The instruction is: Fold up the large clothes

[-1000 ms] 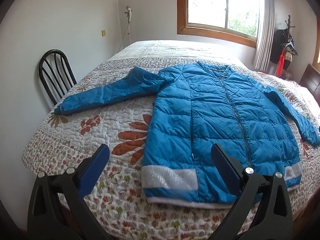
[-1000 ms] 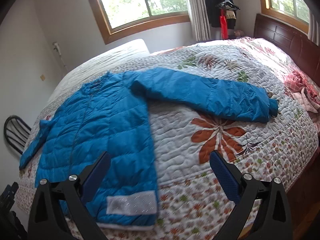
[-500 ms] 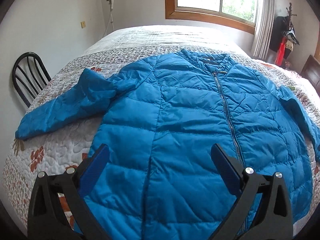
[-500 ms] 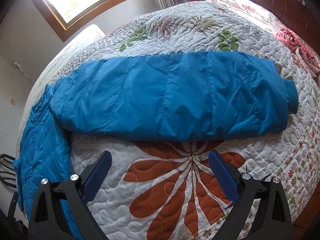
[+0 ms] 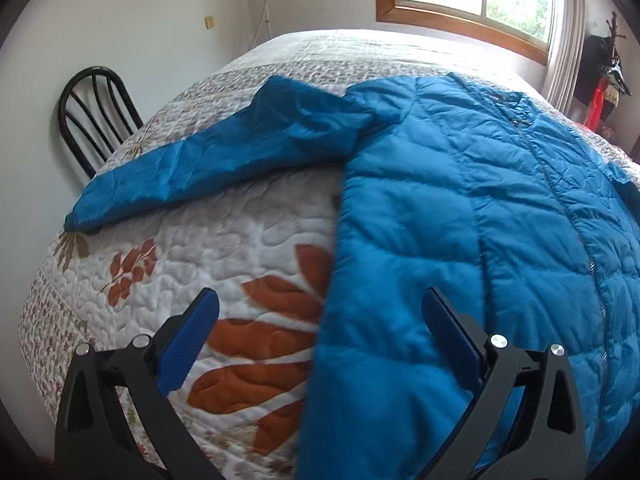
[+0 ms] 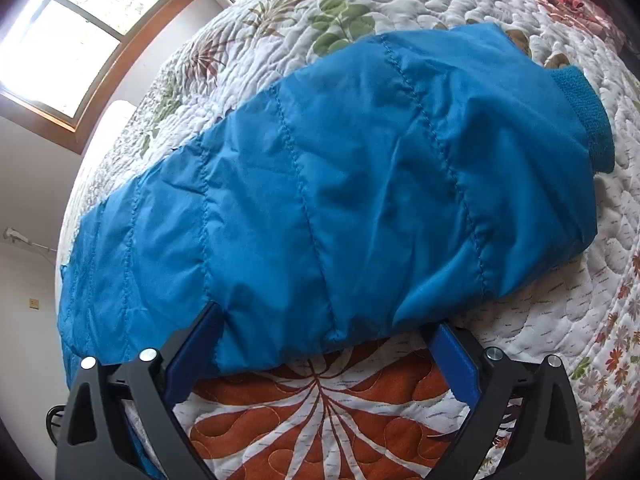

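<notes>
Blue puffy jacket (image 5: 500,208) lies flat on the quilt (image 5: 224,248), both grippers spread and holding nothing.

From the left wrist, the left gripper (image 5: 320,320) hovers wide open over the jacket's side edge, the left sleeve (image 5: 240,152) stretched towards the chair (image 5: 96,116); a shallow bite might slip off the slick shell. From the right wrist, the right gripper (image 6: 324,336) stands open at the near edge of the right sleeve (image 6: 340,200), cuff (image 6: 584,116) far off; closing low could pinch quilt too and drag it along.

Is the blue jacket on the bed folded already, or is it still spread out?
Spread out. The blue jacket lies flat on the quilt, its left sleeve and right sleeve both stretched outward, neither folded over the body.
</notes>
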Action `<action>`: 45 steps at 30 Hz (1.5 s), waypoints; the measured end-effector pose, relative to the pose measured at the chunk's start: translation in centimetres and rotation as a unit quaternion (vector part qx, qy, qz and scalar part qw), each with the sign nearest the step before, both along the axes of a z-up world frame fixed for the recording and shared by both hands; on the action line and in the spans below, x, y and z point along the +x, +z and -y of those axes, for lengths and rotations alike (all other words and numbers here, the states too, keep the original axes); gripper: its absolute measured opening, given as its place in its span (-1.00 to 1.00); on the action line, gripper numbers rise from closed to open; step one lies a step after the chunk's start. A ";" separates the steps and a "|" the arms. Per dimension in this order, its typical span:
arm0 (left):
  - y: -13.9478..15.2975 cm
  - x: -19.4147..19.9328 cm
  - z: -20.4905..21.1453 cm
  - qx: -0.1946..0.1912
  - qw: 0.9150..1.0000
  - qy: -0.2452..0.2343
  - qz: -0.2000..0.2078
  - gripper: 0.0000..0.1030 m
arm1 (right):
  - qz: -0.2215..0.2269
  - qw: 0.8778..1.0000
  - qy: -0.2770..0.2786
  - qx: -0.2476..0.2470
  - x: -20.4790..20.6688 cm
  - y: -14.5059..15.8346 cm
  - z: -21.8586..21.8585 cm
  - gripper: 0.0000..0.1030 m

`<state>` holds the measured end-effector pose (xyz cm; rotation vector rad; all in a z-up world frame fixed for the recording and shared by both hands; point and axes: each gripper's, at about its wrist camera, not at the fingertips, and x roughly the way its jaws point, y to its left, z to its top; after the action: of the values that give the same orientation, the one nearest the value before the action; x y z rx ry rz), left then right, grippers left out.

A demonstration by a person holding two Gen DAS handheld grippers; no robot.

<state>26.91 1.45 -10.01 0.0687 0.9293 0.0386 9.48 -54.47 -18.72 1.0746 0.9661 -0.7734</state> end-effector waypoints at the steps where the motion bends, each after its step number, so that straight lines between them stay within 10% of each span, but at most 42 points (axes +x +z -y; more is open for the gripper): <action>1: -0.2 -0.2 -1.3 -0.006 1.000 0.007 -0.006 0.94 | -0.006 1.000 -0.004 -0.007 0.2 0.1 -0.1 0.91; 20: -3.6 -2.0 -12.4 -0.075 0.997 0.017 -0.001 0.95 | 0.051 0.986 -0.145 0.061 -4.8 0.3 1.3 0.72; 24: -3.6 -2.2 -12.8 -0.069 0.998 0.009 -0.003 0.94 | 0.041 0.986 -0.158 0.017 -4.4 1.8 2.6 -0.56; 27: -3.4 -2.4 -13.5 -0.055 0.998 0.009 -0.003 0.95 | 0.090 0.982 -0.161 0.024 -5.3 2.4 3.9 -0.90; 36: -3.8 -2.3 -14.8 -0.093 0.996 0.016 0.002 0.95 | 0.100 0.980 -0.041 -0.165 2.4 14.5 -0.9 -0.96; 45: -3.2 -2.8 -16.5 -0.126 0.991 0.032 0.014 0.94 | 0.089 0.937 0.177 -0.286 17.0 19.8 -14.8 -0.96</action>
<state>24.15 17.99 -13.21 -0.1959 0.9018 -0.0176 26.49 -39.63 1.10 0.4339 0.6878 -0.5906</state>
